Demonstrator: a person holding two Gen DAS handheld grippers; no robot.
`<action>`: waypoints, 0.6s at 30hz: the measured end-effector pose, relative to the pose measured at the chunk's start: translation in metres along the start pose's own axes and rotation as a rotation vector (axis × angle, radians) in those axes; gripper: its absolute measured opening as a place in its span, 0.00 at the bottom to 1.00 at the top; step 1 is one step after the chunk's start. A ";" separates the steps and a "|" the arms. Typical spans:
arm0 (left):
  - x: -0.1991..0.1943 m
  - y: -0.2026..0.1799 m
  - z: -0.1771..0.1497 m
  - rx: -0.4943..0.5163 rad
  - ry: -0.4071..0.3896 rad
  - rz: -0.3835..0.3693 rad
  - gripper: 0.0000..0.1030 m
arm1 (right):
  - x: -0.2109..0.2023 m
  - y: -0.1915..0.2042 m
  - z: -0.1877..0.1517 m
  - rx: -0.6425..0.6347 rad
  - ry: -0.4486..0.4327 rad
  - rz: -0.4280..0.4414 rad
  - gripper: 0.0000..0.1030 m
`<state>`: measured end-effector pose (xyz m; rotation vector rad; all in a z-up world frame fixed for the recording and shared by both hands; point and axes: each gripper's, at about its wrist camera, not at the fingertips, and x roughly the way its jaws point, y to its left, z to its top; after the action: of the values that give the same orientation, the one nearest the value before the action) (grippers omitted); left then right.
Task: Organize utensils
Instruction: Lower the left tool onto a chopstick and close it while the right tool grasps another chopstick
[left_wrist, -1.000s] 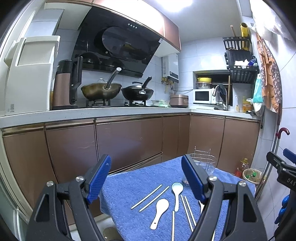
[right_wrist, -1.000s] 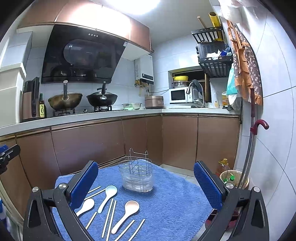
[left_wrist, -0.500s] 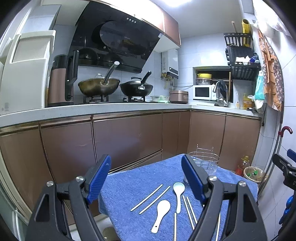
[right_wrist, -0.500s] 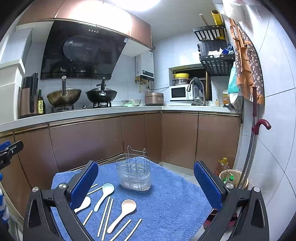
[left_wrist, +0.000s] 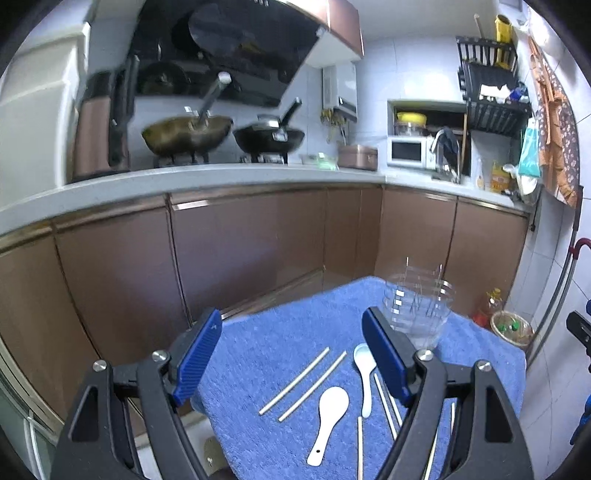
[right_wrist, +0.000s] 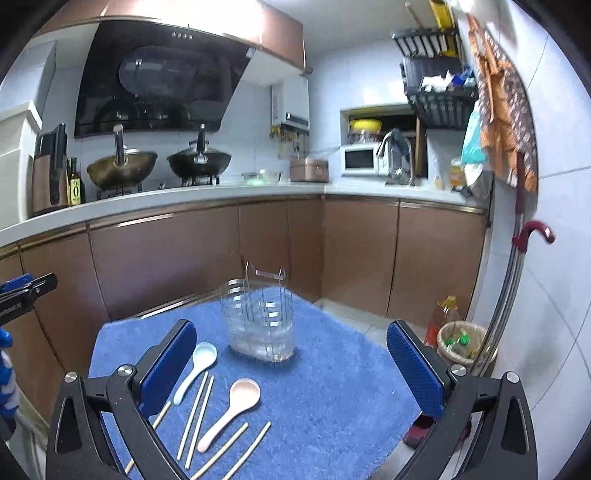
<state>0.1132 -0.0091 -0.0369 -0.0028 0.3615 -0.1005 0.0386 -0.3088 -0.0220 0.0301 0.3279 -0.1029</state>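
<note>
Pretty clearly a small home kitchen. Two woks (right_wrist: 122, 168) sit on a gas stove on the white countertop (right_wrist: 207, 195), under a big black range hood (right_wrist: 159, 77). Brown cabinets (right_wrist: 166, 258) run along below and turn the corner. Farther along the counter there's a white microwave (right_wrist: 360, 159), a rice cooker (right_wrist: 309, 169) and a faucet (right_wrist: 397, 153), with a black wire rack (right_wrist: 436, 88) on the tiled wall above. A water heater (right_wrist: 291, 103) hangs by the corner. An oil bottle (right_wrist: 75, 182) stands at the counter's left end, and a small bin (right_wrist: 465, 339) sits on the floor by the right wall.
</note>
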 end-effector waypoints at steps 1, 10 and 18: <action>0.007 0.002 -0.001 0.000 0.021 -0.004 0.75 | 0.004 -0.002 -0.003 -0.003 0.018 0.004 1.00; 0.076 0.021 -0.009 -0.063 0.275 -0.165 0.74 | 0.048 -0.020 -0.034 0.024 0.249 0.121 0.72; 0.147 -0.003 -0.029 -0.001 0.483 -0.285 0.71 | 0.094 -0.024 -0.067 0.061 0.496 0.267 0.33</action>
<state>0.2396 -0.0263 -0.1157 -0.0313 0.8434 -0.3862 0.1033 -0.3386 -0.1166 0.1610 0.8124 0.1637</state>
